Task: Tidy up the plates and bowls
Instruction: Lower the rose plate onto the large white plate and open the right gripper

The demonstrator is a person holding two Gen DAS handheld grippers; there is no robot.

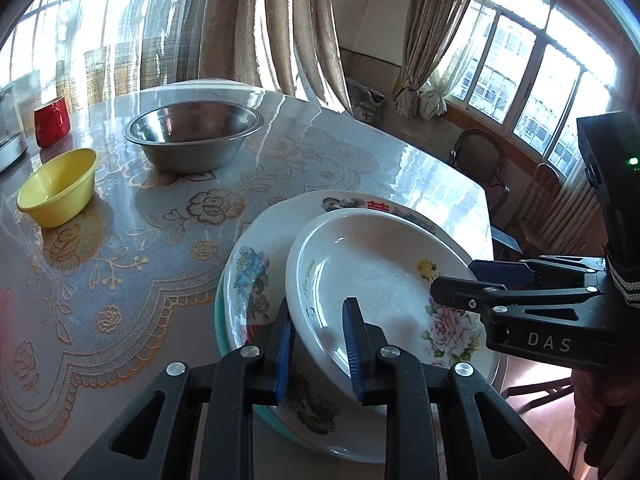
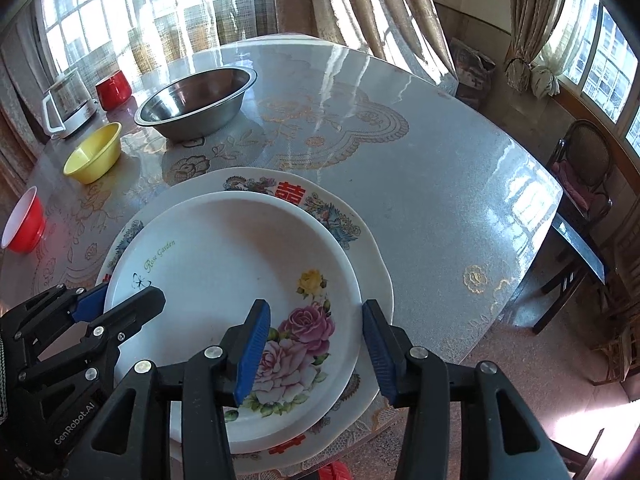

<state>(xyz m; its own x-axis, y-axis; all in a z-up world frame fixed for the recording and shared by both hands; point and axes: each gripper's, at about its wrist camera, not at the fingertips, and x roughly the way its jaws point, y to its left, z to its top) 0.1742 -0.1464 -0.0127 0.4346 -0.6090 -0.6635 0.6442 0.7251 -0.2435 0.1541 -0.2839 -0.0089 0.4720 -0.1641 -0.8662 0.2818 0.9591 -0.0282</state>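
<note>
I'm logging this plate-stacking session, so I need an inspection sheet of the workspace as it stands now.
Surface: table under a glossy floral cover.
Job's things: rose plate on a patterned plate, stacked at the near edge; steel bowl, yellow bowl and red bowl stand apart.
Clutter: red mug, kettle.
Grippers: left tool straddles the rose plate's rim, contact unclear; right tool open, fingers either side of the opposite rim.
Cables: nothing seen.
Surroundings: curtains, windows, chair.
</note>
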